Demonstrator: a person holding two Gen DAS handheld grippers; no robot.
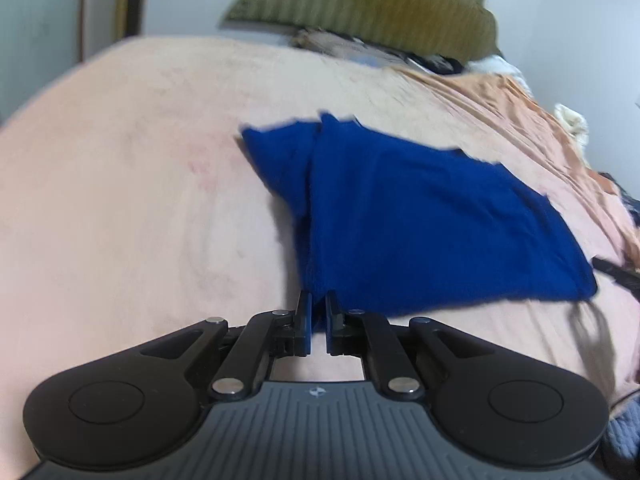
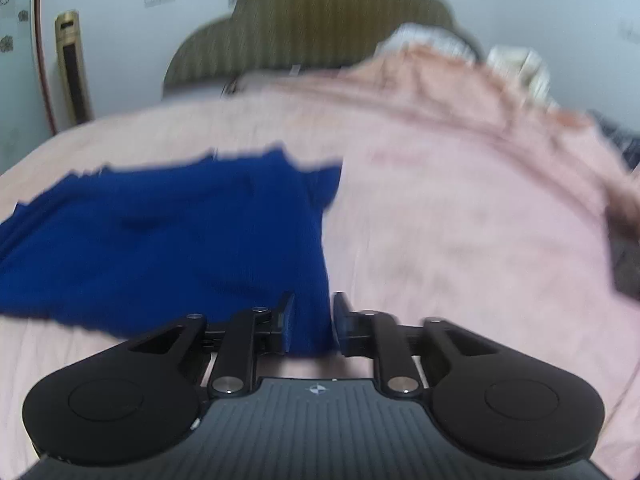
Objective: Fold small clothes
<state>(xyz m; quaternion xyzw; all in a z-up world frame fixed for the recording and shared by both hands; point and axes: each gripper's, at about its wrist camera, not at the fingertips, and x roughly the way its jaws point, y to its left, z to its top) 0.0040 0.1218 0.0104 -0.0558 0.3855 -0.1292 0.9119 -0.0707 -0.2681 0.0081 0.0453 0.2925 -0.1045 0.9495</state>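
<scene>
Left wrist view: left claw [image 1: 318, 316] pinched on dark-blue knit garment [image 1: 420, 220] corner; right claw [image 2: 312, 320] likewise clamping opposite corner, near edge lifted over pink bed [image 1: 120, 200] for folding.

Pink bedsheet [image 1: 120, 200] on bed; olive ribbed headboard [image 1: 380, 4]; gold floor unit [image 2: 74, 68] by wall.

Deep blue garment [image 1: 420, 216] — spread flat, near corners lifted, edges blurred

bare bedsheet [image 1: 120, 200] left, rumpled blanket [image 1: 520, 112] right
</scene>
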